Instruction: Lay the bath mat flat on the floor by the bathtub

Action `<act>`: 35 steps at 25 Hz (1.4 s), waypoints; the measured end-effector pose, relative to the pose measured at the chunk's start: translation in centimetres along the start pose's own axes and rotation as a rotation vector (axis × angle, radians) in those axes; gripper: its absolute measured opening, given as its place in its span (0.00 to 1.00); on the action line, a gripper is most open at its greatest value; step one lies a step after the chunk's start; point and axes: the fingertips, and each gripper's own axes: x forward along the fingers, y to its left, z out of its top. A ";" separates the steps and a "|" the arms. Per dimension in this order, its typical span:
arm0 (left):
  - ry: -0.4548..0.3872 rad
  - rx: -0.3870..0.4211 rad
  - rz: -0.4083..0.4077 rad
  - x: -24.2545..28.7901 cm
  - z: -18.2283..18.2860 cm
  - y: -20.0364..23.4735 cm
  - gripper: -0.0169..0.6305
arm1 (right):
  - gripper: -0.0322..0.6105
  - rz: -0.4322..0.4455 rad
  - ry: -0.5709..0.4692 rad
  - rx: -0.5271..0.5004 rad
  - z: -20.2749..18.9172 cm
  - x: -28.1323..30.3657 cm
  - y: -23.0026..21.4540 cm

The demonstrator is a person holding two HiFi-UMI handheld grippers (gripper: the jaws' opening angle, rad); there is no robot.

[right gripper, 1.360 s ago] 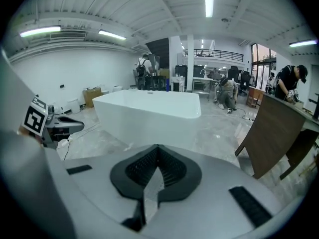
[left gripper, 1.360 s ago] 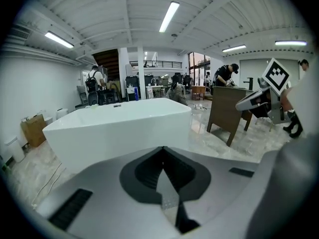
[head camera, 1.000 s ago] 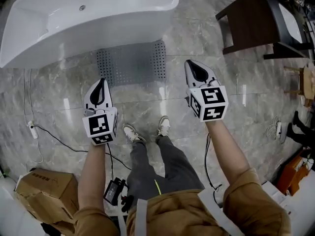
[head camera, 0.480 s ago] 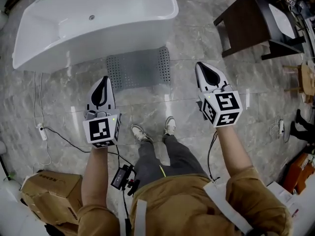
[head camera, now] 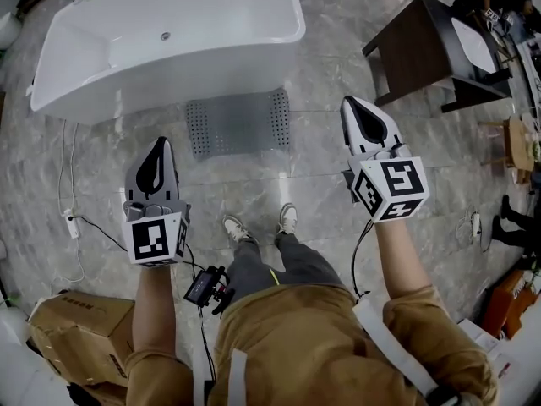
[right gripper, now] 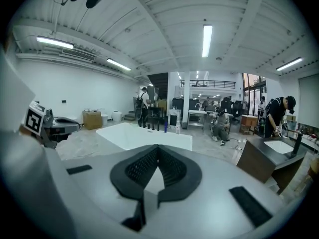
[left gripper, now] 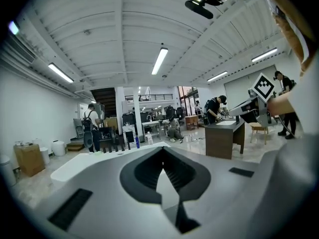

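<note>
Item: bath mat [head camera: 239, 123], one. It was grey and rectangular, with rows of small holes across both short ends and a plain middle band. It lay flat on the grey marble-pattern floor [head camera: 321, 167], its far long edge just beside the white bathtub [head camera: 169, 41], one.

Grippers, two. The left gripper [head camera: 159, 146] and the right gripper [head camera: 355, 106] each had their jaws pressed together with nothing between them. Both were held above the floor, apart from the mat, one to either side of it.

Also present: one dark wooden table [head camera: 423, 49] to the right, one cardboard box [head camera: 80, 332] at lower left, and the person's two shoes [head camera: 235, 227].
</note>
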 end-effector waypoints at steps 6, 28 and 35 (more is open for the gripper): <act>-0.063 -0.022 0.025 -2.2 3.6 0.9 0.03 | 0.06 -0.009 -0.054 -0.021 3.3 -2.7 0.2; -0.188 -0.041 0.126 -8.6 12.1 3.6 0.03 | 0.06 -0.049 -0.160 -0.079 10.3 -8.5 -0.2; -0.202 -0.012 0.129 -10.3 14.3 3.1 0.03 | 0.06 -0.039 -0.200 -0.099 12.3 -10.8 -0.5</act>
